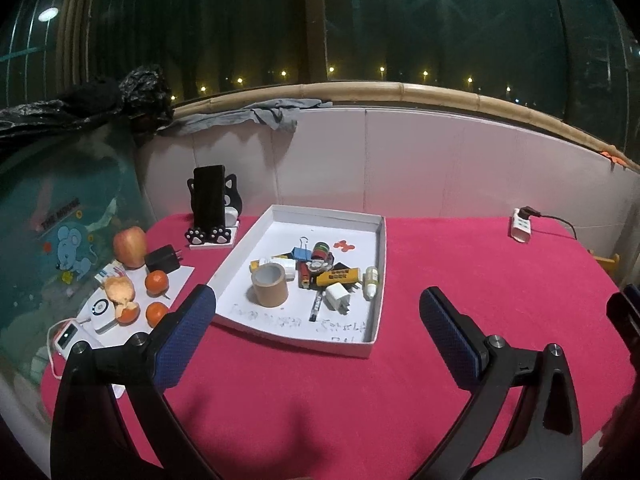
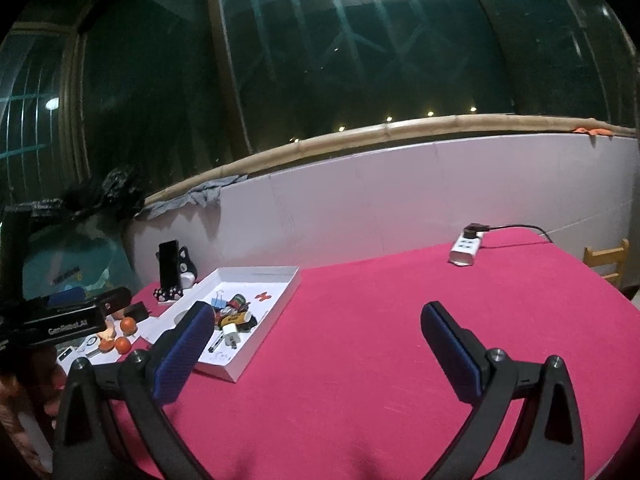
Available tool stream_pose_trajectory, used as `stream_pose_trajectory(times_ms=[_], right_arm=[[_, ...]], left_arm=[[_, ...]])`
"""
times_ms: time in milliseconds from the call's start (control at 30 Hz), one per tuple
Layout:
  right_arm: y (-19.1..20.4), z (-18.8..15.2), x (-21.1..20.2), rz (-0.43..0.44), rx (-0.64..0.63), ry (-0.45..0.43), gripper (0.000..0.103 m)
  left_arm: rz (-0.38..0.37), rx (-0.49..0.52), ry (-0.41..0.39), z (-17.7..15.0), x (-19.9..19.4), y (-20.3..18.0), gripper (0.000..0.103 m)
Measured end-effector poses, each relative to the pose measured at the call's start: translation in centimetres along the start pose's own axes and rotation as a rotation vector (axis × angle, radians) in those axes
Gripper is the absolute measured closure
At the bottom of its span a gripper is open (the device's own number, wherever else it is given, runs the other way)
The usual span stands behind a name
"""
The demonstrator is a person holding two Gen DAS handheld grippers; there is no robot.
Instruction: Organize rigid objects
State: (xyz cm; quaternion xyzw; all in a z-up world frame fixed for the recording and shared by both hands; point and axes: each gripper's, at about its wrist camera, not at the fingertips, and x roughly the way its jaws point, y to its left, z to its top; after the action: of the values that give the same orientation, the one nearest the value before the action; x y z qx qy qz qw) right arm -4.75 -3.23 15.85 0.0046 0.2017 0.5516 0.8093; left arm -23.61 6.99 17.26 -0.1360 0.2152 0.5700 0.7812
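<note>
Both tongs, left (image 1: 316, 320) and right (image 2: 316, 332), gape wide, empty, hovering over near edge of red surface (image 1: 460, 280); small items heaped in white tray (image 1: 378, 264) toward left edge, likely awaiting sorting.

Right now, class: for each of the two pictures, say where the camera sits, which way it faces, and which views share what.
Left wrist: sits on the left gripper, faces forward over the red table at the white tray; its own two open fingers show.
Right wrist: sits on the right gripper, faces forward with the tray to its left; its open fingers show.
Shared: tray, power strip, phone stand.
</note>
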Motion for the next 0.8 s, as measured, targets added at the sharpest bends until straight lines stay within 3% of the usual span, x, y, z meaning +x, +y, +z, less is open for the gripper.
stream_pose_trajectory(times_ms=[233, 800], right_arm=[[-0.7, -0.3, -1.2, -0.031, 0.032, -0.018, 0.0], [0.0, -0.7, -1.6, -0.04, -0.028, -0.006, 0.0]], left_arm=[[0.001, 0.005, 0.0, -0.4, -0.9, -0.1, 0.0], [0.006, -0.003, 0.007, -0.5, -1.7, 0.2, 0.0]])
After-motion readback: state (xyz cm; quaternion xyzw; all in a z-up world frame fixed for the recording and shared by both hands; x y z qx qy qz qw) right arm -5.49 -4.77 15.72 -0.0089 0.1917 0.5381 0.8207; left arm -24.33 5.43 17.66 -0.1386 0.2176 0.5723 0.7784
